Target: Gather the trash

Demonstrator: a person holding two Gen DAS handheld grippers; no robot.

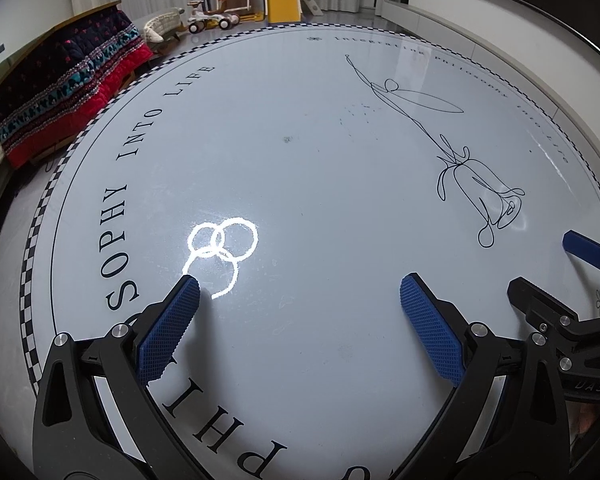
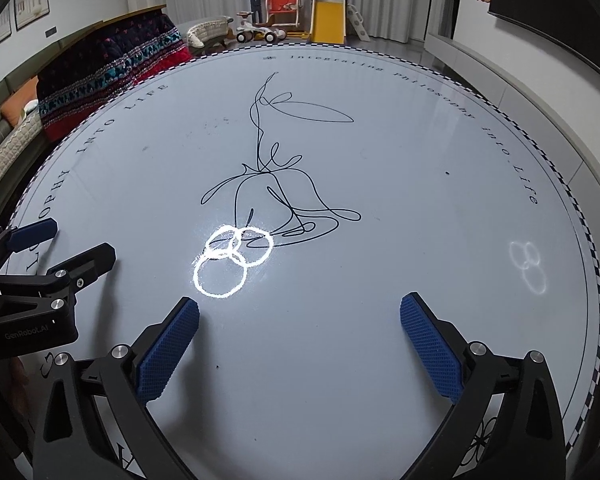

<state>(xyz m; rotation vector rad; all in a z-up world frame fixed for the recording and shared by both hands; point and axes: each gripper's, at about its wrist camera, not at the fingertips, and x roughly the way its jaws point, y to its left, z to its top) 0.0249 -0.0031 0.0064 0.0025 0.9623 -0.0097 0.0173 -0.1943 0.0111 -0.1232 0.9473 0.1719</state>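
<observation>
So no trash is showing in either wrist view, meaning I can't tell where it is, what it looks like or which way it's pointing; the round white table is just sitting there with its line-drawn flower near the middle, lettering curving along the rim, and ring-shaped light glare toward the near edge. Left gripper is hanging over the near edge with its blue pads spread wide, nothing between them; right gripper is doing the same just beside it, jaws wide apart and gripping nothing. The checkered rim is running all the way round, and there's open tabletop ahead of both tools. Past the far edge a quilted blanket and a toy slide are standing on the floor.
</observation>
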